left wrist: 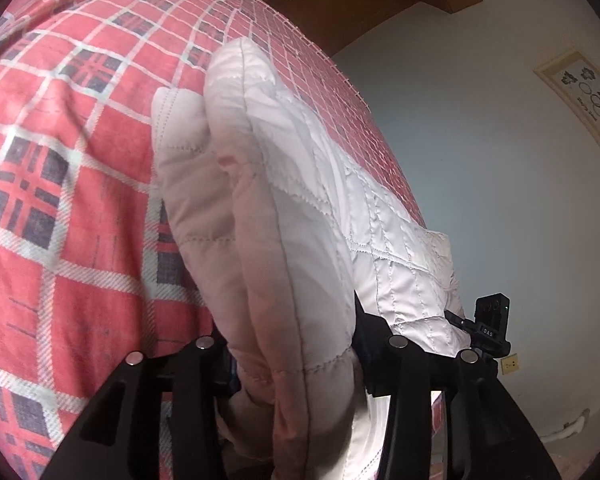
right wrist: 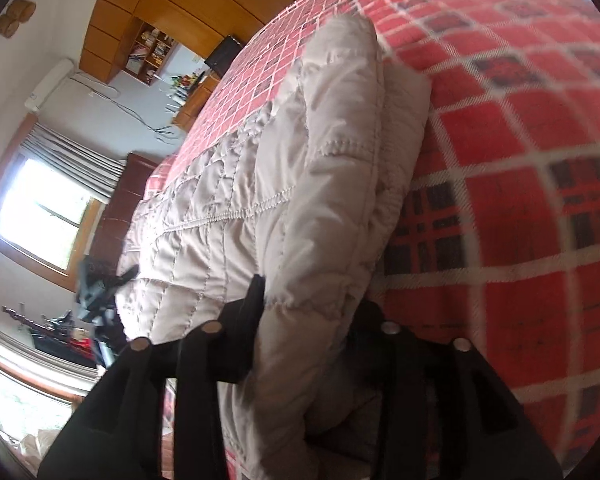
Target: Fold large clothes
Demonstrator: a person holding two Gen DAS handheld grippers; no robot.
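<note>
White quilted padding fills the middle of both wrist views: a puffy quilted jacket [left wrist: 284, 216] lying on a bed spread with a red plaid blanket [left wrist: 68, 184], one thick folded edge doubled over and raised toward us. We hold that edge at two places. Our left tongs [left wrist: 296, 364] are closed on a fat roll of the jacket, black fingers pressed in on either side, and our right tongs [right wrist: 312, 344] likewise pinch the padded fold, with the fabric bulging out past them. In the left view the other tool [left wrist: 490, 328] shows at the far end of the same edge, so we judge the grips are spread along one hem. We take the step in hand to be carrying this held edge over the rest of the garment. To do it well, we should keep both tongs level and move them together, so the stitched seams stay parallel and no diagonal crease forms. We should hold the edge taut between the grips, lay it down flat, and let go only once the padding rests on the layer below. Slippery shell fabric may slide, so a steady squeeze matters. Beyond the bed stand a wooden wardrobe [right wrist: 168, 4] and a curtained window [right wrist: 44, 208].
</note>
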